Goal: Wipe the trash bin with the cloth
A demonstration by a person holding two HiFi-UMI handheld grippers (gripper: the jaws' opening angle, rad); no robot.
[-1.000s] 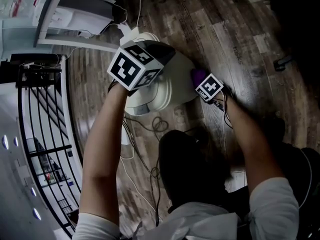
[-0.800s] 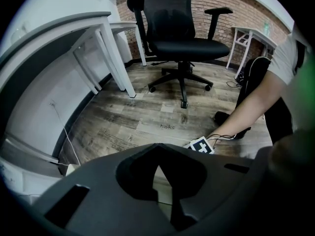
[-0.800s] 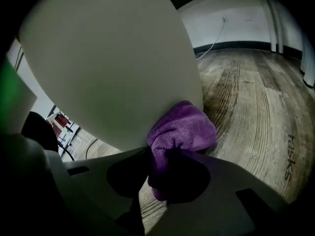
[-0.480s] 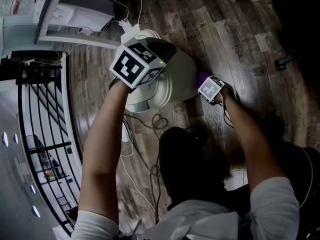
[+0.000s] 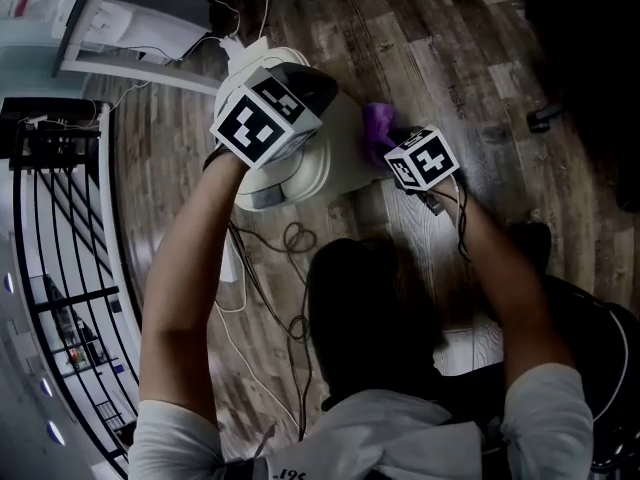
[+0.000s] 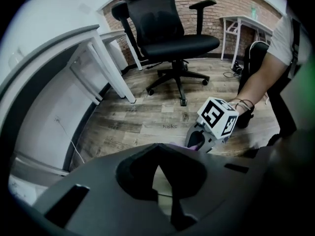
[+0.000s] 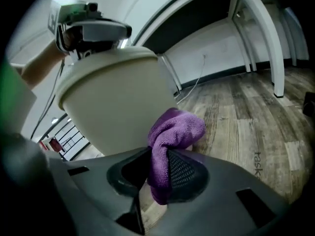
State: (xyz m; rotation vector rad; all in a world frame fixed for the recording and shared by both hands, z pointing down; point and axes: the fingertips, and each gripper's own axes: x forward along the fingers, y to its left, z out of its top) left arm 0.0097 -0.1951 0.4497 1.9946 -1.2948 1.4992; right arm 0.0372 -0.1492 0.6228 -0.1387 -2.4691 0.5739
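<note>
Trash bin of cream-white round plastic is standing on the brown wood-plank floor, and it is lying straight ahead and a little to the left of my right gripper, which is looking at its curved side wall from low down. That gripper is clenching a purple microfibre cloth, with a bunched fold sticking out past the jaw tips towards the wall. The fold is sitting right at the wall, though I cannot tell whether it is pressing on it or hanging just beside it. My left gripper is sitting up at the bin's top rim with its jaws closed together; a pale sliver is showing between them, and I am not able to say whether that is the rim being pinched. I judge it is steadying the bin there. The bin's long axis is running from that rim down to the floor, so my right hand is the nearer one to the bare wall, and I am reckoning the coming stroke is calling for pushing the cloth leftward into the wall and along it.
</note>
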